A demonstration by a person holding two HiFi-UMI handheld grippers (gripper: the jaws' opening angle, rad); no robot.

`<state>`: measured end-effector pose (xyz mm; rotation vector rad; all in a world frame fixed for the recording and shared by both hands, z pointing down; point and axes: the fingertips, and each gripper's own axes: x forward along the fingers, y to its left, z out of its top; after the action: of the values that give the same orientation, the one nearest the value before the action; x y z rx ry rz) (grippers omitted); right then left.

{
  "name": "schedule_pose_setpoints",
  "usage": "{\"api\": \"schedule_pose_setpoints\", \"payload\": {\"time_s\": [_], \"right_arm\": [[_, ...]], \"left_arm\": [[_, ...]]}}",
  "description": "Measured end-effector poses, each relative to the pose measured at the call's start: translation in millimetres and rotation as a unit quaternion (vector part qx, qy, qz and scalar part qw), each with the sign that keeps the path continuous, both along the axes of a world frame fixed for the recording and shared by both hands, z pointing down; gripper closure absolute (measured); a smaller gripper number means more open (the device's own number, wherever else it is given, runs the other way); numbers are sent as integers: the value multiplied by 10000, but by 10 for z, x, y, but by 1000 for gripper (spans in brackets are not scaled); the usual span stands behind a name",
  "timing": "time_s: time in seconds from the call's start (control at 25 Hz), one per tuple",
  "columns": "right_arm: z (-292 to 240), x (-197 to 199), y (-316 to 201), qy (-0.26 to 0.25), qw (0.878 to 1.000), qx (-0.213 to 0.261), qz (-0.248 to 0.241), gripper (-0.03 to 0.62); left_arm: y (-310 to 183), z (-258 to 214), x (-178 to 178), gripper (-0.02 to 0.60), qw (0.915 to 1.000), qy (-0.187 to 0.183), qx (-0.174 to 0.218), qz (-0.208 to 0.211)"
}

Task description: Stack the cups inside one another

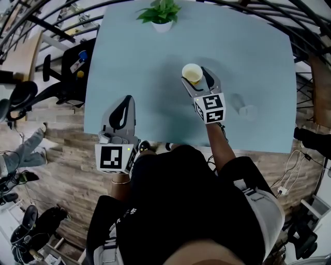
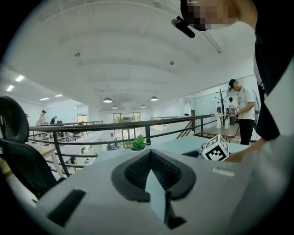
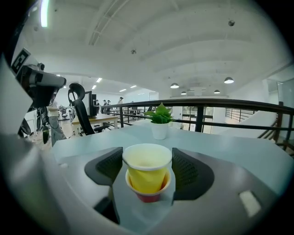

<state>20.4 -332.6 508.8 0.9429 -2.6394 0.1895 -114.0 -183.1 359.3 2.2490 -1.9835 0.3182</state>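
Note:
A yellow paper cup [image 3: 147,167] sits nested in a red cup [image 3: 148,195], of which only the rim and base show. The pair is between the pads of my right gripper [image 3: 147,172], and the yellow rim touches both pads. In the head view the yellow cup [image 1: 192,74] is at the middle of the pale blue table [image 1: 139,62], with my right gripper [image 1: 196,80] around it. Over the table's near left edge my left gripper [image 1: 125,101] has its fingertips together and nothing in them. In its own view, the left gripper [image 2: 149,158] shows no cup.
A potted green plant [image 1: 161,14] stands at the table's far edge and shows as the plant [image 3: 160,120] beyond the cups. A small pale object [image 1: 247,111] lies on the table to the right. Office chairs [image 1: 67,67] and a railing stand off the left side.

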Motion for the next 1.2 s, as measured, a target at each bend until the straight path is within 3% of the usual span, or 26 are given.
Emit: {"api": "schedule_pose_setpoints", "payload": {"time_s": [0.64, 1.2], "right_arm": [[352, -65, -2, 557, 9981, -258, -84, 255], [67, 80, 4, 371, 9989, -55, 279, 241]], "left_arm": [[-66, 26, -122, 589, 10000, 33, -41, -34], [-191, -56, -119, 589, 9992, 75, 96, 378]]}}
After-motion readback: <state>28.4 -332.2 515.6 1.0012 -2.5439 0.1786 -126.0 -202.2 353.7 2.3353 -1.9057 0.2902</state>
